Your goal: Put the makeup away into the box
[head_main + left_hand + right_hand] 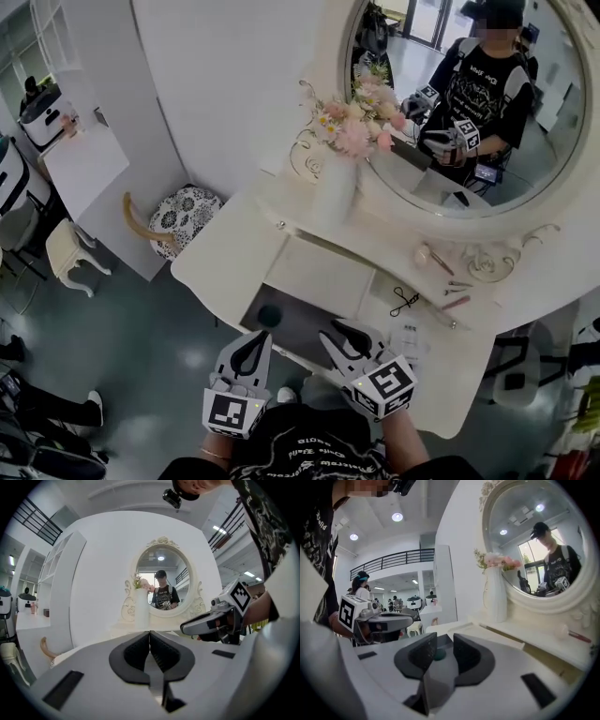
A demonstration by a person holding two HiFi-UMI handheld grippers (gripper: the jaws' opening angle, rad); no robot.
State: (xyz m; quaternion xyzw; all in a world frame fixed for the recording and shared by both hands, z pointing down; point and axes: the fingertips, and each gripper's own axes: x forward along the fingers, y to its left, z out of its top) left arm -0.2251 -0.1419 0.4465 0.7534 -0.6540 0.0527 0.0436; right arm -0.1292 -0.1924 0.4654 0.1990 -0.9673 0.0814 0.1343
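Setting: white carved dressing table (234,253) against a white wall, with a round mirror (412,56) above it and a tall white vase (336,192) of pink flowers at centre of the head view. The makeup lies loose on the tabletop, right of centre: slim pink sticks (457,302), a small pale round piece (422,253) and a black wire clip-like item (405,300). None is in the open grey-lined compartment (300,337) at lower centre, which I take for the box. At the bottom of the frame, the left gripper (253,337) is clenched on nothing. The right gripper (337,328) has its jaws part-way apart and empty. Both are well apart from the makeup. Handling, judged: the sticks are light, stiff and smooth, and likely to roll, so take one across its middle. Only the head view gives the whole layout. The right gripper view adds a dark teal round thing (439,654) beyond its jaw gap, in the compartment. The left gripper view shows mirror, vase and the other gripper, no makeup.
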